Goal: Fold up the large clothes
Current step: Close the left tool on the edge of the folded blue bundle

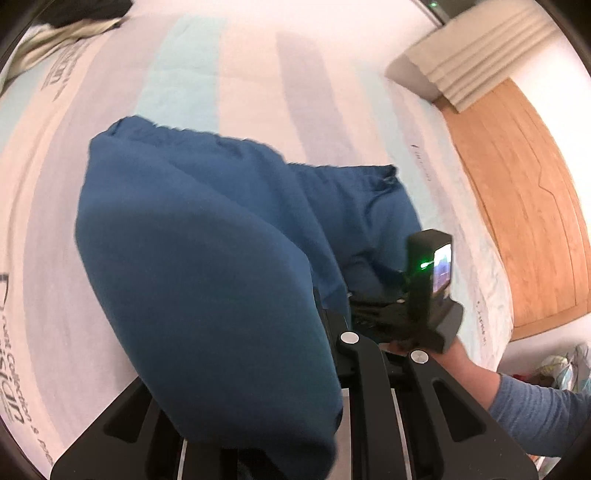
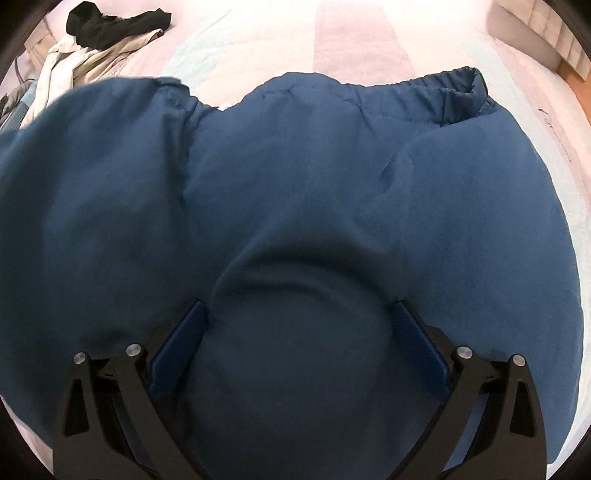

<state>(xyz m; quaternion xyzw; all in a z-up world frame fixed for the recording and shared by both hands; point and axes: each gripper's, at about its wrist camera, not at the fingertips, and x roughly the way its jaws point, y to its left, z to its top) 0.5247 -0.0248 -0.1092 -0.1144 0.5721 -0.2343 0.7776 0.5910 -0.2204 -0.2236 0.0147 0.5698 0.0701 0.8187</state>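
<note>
Your left gripper (image 1: 332, 354) jaws pinch narrowly on the blue trousers (image 2: 295, 206), lifting a fold. Your right gripper (image 2: 297, 339) jaws stand wide, cloth bulging between them over the bed (image 2: 258, 40).

Ahead of the jaws, striped bedsheet (image 2: 354, 40) underneath. Far ahead-left, black garment (image 2: 114, 26) heaped on beige garment (image 2: 74, 64). Ahead-right, grey pleated pillow (image 1: 469, 48) beside wooden headboard (image 1: 524, 206).
</note>
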